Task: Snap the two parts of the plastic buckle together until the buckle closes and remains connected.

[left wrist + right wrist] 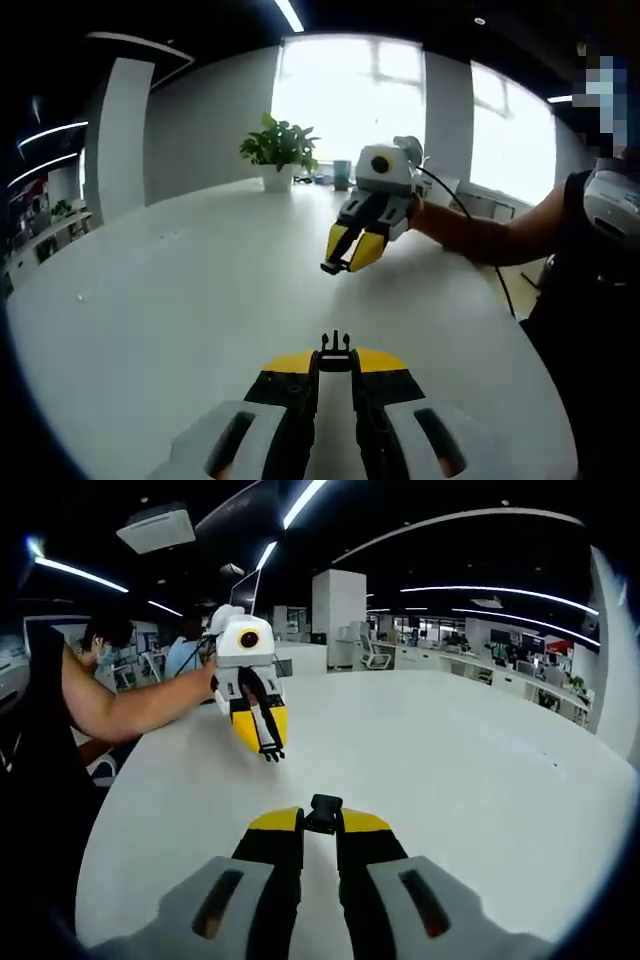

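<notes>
My left gripper (335, 364) is shut on the black pronged buckle half (335, 347), whose prongs stick out past the yellow jaw tips. My right gripper (320, 825) is shut on the black socket half (323, 812). The two grippers face each other above the white table (170, 300), apart, with a clear gap between the halves. In the left gripper view the right gripper (352, 250) hangs ahead with the socket half (333, 267) at its tip. In the right gripper view the left gripper (262, 725) points down with the pronged half (270, 751) at its tip.
A potted plant (279, 152) stands at the table's far edge before bright windows. The person's arm (480, 235) reaches in from the right, body at the table's right edge. Other people (185, 650) sit behind the table in an office with desks.
</notes>
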